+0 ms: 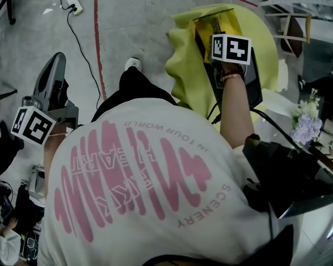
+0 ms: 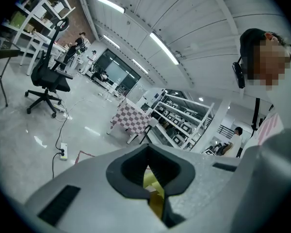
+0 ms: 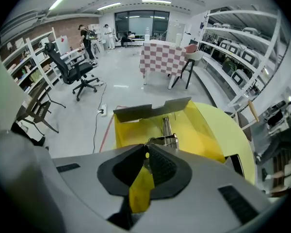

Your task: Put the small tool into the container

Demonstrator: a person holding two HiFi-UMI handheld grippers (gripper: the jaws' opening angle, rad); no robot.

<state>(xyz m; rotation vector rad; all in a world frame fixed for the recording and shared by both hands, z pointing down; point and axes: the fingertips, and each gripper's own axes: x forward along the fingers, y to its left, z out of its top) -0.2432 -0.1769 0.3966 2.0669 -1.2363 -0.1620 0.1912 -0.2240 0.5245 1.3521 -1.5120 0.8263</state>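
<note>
A yellow see-through container (image 3: 196, 130) with a grey flap stands on a round yellow table (image 3: 235, 135). In the head view the container (image 1: 236, 21) lies just beyond the right marker cube. A small metal tool (image 3: 166, 132) hangs inside it, long shaft pointing away. The tool's near end meets the tips of my right gripper (image 3: 146, 150), whose jaws are shut on it. The right gripper (image 1: 215, 32) reaches into the container's mouth. My left gripper (image 1: 56, 60) is held out far left above the floor, away from the table. The left gripper (image 2: 146, 166) is shut with nothing in it.
A person in a white printed T-shirt fills the head view. On the grey floor are a red tape line (image 1: 97, 43) and a power strip (image 1: 74, 4). An office chair (image 3: 75, 72), a checkered table (image 3: 162, 57) and shelving (image 3: 242, 47) stand beyond. Flowers (image 1: 305, 123) sit at the right.
</note>
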